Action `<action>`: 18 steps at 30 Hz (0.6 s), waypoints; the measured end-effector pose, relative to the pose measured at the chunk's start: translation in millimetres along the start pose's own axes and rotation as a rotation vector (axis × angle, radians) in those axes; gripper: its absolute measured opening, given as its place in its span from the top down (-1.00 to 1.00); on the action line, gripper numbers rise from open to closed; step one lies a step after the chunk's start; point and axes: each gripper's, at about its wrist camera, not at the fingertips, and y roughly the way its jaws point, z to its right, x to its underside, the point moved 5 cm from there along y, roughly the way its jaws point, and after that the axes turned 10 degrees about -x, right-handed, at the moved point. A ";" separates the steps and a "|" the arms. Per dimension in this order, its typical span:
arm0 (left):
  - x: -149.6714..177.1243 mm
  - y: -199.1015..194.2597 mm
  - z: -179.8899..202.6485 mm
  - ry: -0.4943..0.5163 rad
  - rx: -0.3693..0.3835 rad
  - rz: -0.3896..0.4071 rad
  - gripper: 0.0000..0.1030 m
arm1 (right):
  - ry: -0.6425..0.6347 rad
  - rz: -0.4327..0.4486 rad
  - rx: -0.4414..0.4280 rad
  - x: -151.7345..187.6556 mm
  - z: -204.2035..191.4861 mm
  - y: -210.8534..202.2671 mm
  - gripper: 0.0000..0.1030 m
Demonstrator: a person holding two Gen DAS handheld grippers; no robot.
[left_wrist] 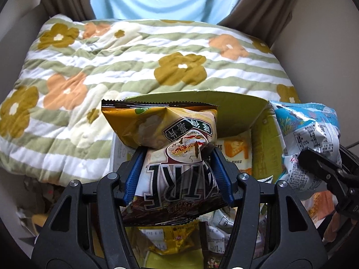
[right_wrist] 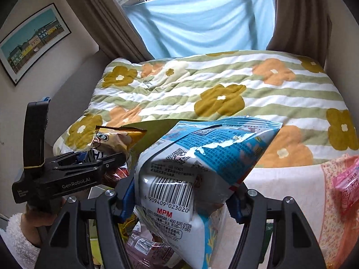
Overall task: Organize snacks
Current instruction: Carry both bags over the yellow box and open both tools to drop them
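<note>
Floral quilt (right_wrist: pixel 224 89) behind; blue packet (right_wrist: pixel 202 168) reads "MPM"; gripper casing "GenRobot.AI".

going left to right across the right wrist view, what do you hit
framed picture → left gripper holding the gold chip bag → blue and white snack bag in the right gripper → pink packet

Left claw (left_wrist: pixel 178 170) grips gold snack bag (left_wrist: pixel 166 125).
</note>
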 end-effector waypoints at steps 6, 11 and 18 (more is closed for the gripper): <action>-4.0 -5.5 4.6 0.039 -0.075 0.050 -0.99 | 0.005 -0.022 0.022 3.0 2.7 3.0 -0.20; 15.0 -20.4 -4.0 0.024 -0.119 0.052 -0.99 | -0.031 -0.072 0.014 5.2 5.7 9.5 -0.20; 40.5 -28.1 -24.3 -0.076 -0.103 0.031 -0.99 | -0.143 -0.134 0.026 4.0 -4.1 28.3 -0.28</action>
